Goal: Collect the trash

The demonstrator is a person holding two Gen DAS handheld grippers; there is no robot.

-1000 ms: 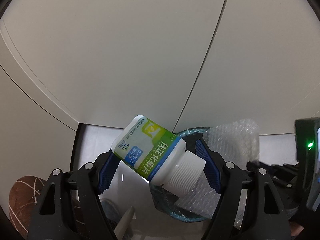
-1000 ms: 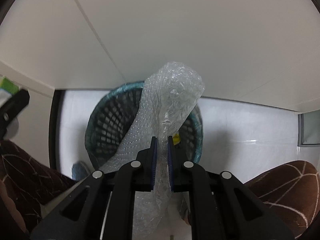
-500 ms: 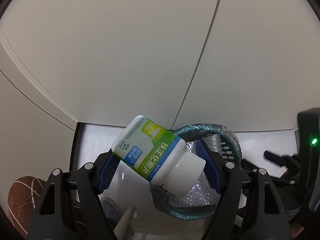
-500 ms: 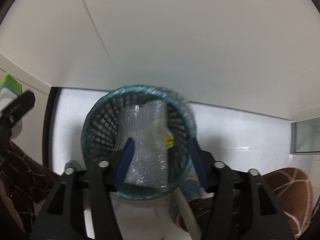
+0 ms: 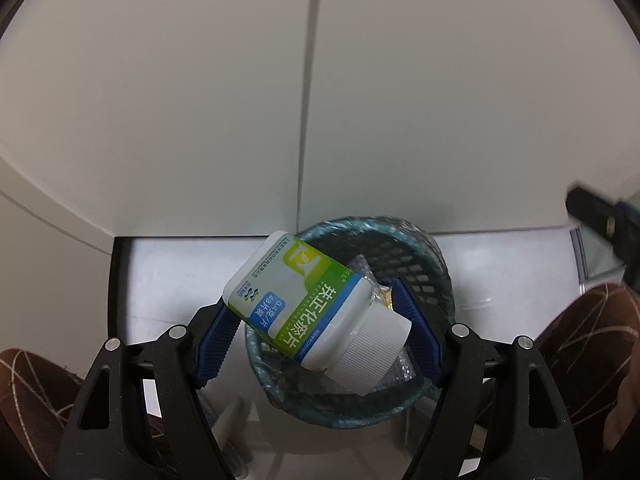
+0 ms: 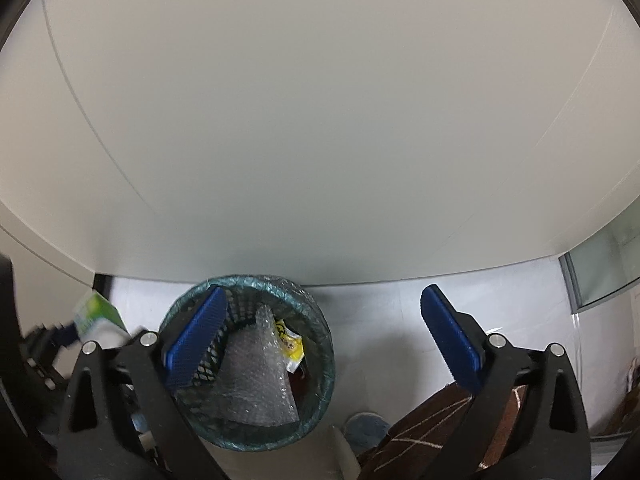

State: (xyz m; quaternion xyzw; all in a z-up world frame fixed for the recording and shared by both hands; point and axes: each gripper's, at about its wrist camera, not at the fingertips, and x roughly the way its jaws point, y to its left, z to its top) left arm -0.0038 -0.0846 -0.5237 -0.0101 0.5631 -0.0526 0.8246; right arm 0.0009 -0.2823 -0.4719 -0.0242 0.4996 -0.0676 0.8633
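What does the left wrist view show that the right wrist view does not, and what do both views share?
Only the left wrist view shows the pill bottle clearly: tilted, white cap lower right, held between the left gripper fingers over the trash basket.

Only the right wrist view shows the right gripper open and holding nothing, the whole sheet of bubble wrap and a yellow wrapper inside the basket.

Both show the teal-lined basket on the white floor by the white cabinet. The right view catches only a blurred edge of the bottle at its left.
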